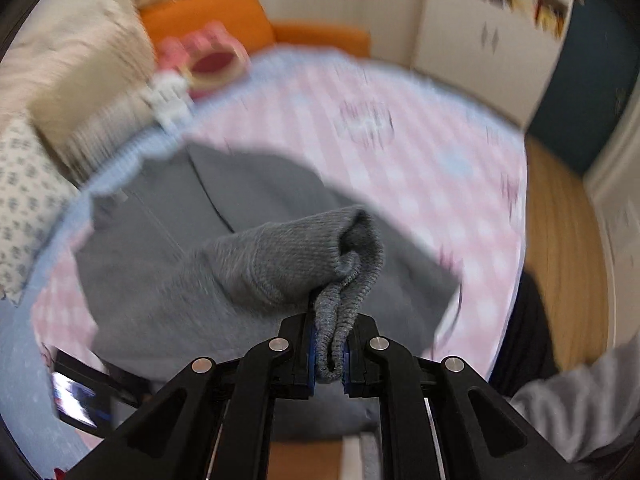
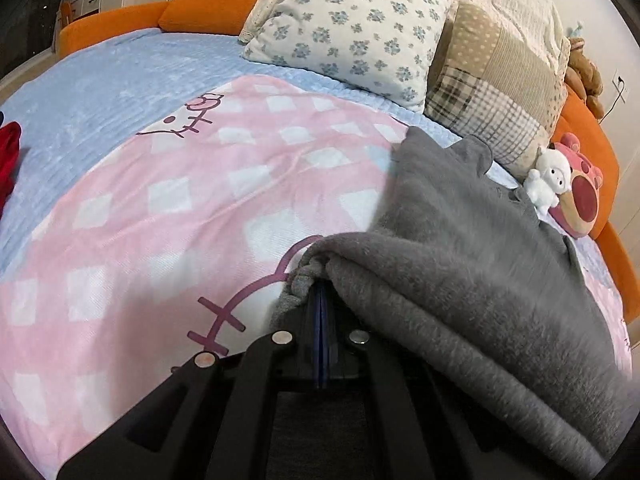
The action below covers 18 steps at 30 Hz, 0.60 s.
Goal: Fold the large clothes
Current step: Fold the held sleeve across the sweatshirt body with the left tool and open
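Bedroom, bed (image 2: 120, 64) with pink blanket (image 2: 160, 220) | grey sweater (image 2: 460, 264) lies there, fold underway, unfinished | left gripper (image 1: 329, 344) clamps ribbed cuff (image 1: 340, 312) | right gripper (image 2: 320, 320) pinched shut on sweater edge

Left wrist view: steeply downward, close above the grey knitted garment (image 1: 168, 264) and pink checked blanket (image 1: 400, 152). Right wrist view: lower, nearer, facing the pillows. Both show garment (image 2: 460, 264) and blanket (image 2: 160, 232).

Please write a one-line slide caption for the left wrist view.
Left gripper shut on the ribbed cuff of a grey sweater above a pink checked blanket.
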Each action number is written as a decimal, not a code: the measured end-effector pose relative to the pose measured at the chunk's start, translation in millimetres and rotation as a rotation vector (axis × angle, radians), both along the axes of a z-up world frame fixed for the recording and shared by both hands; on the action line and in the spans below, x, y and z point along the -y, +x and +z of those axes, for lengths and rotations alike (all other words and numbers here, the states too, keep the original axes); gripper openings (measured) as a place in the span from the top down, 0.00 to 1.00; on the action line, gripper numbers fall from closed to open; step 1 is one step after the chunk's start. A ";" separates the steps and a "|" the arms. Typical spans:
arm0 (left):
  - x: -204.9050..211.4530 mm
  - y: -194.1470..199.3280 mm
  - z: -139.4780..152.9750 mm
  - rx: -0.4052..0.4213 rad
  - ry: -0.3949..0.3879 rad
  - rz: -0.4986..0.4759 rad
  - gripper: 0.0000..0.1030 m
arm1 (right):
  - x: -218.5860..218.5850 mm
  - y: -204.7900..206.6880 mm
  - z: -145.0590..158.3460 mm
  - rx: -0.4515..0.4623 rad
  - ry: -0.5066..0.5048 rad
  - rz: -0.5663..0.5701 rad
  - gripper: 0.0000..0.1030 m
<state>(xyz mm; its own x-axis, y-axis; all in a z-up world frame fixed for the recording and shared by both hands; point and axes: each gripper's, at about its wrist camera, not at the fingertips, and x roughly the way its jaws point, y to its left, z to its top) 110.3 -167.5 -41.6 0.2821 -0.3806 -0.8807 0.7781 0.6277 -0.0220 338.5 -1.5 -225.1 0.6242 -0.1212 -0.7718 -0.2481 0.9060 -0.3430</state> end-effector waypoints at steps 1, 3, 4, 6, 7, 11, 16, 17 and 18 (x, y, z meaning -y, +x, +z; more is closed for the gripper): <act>1.4 -1.7 -12.5 -0.013 0.024 -0.005 0.87 | 0.3 -0.3 0.2 0.000 -0.001 0.000 0.98; 4.4 -4.1 -47.5 -0.073 0.080 0.002 0.87 | 1.2 -0.2 1.1 -0.003 0.005 -0.001 0.98; 3.3 -1.0 -58.6 -0.096 0.096 0.009 0.87 | 1.0 0.0 1.5 -0.001 0.005 -0.001 0.98; -0.3 4.0 -78.7 -0.134 0.128 0.012 0.86 | 0.5 -0.3 2.3 -0.001 0.005 -0.003 0.98; 0.2 4.9 -84.4 -0.144 0.144 0.012 0.77 | 0.6 -0.2 3.1 -0.001 0.003 -0.005 0.98; -3.3 2.1 -70.7 -0.071 0.127 0.029 0.46 | -0.4 -8.5 11.5 0.029 -0.030 -0.025 0.62; -26.3 11.9 -10.0 0.000 -0.004 0.121 0.26 | 2.6 -45.7 25.5 -0.120 0.152 0.064 0.07; -34.8 18.4 8.9 0.018 -0.037 0.152 0.25 | 1.7 -56.8 26.8 -0.159 0.186 0.092 0.07; -40.7 22.7 22.8 0.036 -0.054 0.177 0.24 | 2.2 -74.2 29.4 -0.210 0.256 0.135 0.07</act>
<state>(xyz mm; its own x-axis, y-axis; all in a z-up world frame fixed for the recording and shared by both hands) 133.0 -126.8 -18.8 0.3798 -0.3688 -0.8484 0.6564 0.7537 -0.0338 264.3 -3.8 -195.8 0.4458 0.1652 -0.8797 -0.4126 0.9101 -0.0382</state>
